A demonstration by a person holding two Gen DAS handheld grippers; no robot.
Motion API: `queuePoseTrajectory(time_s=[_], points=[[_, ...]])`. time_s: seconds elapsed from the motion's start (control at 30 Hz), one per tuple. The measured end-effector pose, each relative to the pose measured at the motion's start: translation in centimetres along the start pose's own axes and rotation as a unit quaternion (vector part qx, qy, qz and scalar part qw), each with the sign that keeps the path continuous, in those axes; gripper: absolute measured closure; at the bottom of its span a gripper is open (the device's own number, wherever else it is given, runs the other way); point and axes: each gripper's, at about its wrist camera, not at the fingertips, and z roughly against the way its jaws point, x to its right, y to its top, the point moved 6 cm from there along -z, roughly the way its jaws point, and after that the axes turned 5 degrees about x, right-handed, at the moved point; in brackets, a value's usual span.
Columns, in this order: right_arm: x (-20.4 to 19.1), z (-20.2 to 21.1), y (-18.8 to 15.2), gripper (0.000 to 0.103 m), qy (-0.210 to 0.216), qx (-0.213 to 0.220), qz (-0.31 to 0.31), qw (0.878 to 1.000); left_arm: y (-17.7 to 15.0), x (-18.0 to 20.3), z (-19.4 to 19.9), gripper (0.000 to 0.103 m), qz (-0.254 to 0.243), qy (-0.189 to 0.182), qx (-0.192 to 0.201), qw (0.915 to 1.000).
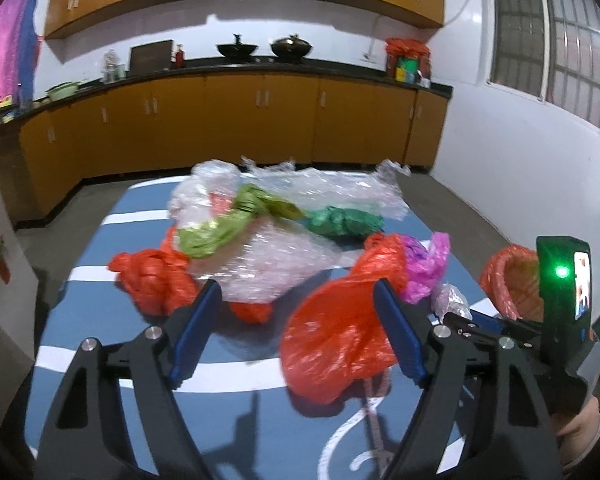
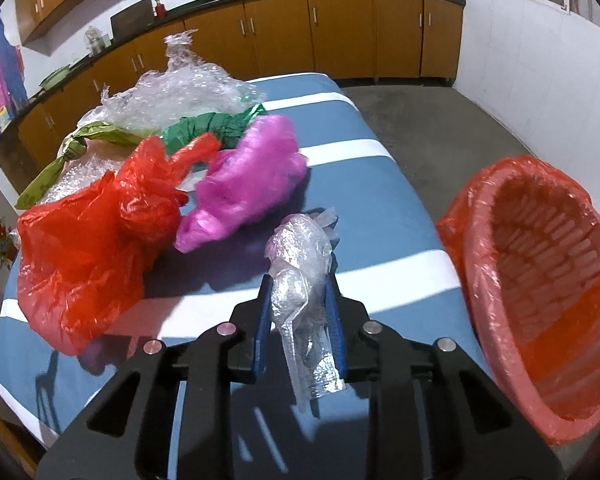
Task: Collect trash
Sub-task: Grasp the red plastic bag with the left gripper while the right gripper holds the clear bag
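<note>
1. Above the striped table (image 2: pixel 380 208), the right gripper (image 2: pixel 298 292) clamps a clear plastic wrapper (image 2: pixel 300 264) just beside the lined basket (image 2: pixel 540 280).
2. Left gripper (image 1: pixel 296 292): fingers spread wide, grasping nothing, near the red bag (image 1: pixel 336 340).
3. No legible writing.

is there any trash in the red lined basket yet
No, the basket with the red liner shows only bare weave inside, while the right gripper is shut on a clear plastic bag beside it.
</note>
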Motion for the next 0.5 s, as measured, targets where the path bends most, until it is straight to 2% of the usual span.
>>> queuePoseTrajectory(time_s=[0.07,0.27,0.37,0.43,0.5], points=[[0.2,0.0,-0.1,0.077,-0.002,0.000,-0.001,1.000,-0.1,0.5,-0.6,0.028,-0.006,-0.007,-0.006,0.9999],[1.4,0.7,-0.2,0.077,-0.008,0.003,-0.004,1.000,-0.6,1.5,-2.9,0.041,-0.031,-0.031,-0.031,0.9986],[2.0,0.8,-0.2,0.077,-0.013,0.004,-0.007,1.000,-0.9,1.9,-3.6,0.056,-0.039,-0.050,-0.041,0.9971],[2.4,1.1,-0.3,0.077,-0.015,0.004,-0.010,1.000,-1.2,2.1,-4.0,0.074,-0.041,-0.063,-0.050,0.9959],[2.7,1.4,-0.4,0.077,-0.015,0.006,-0.012,1.000,-1.4,2.3,-4.0,0.086,-0.040,-0.075,-0.055,0.9949]])
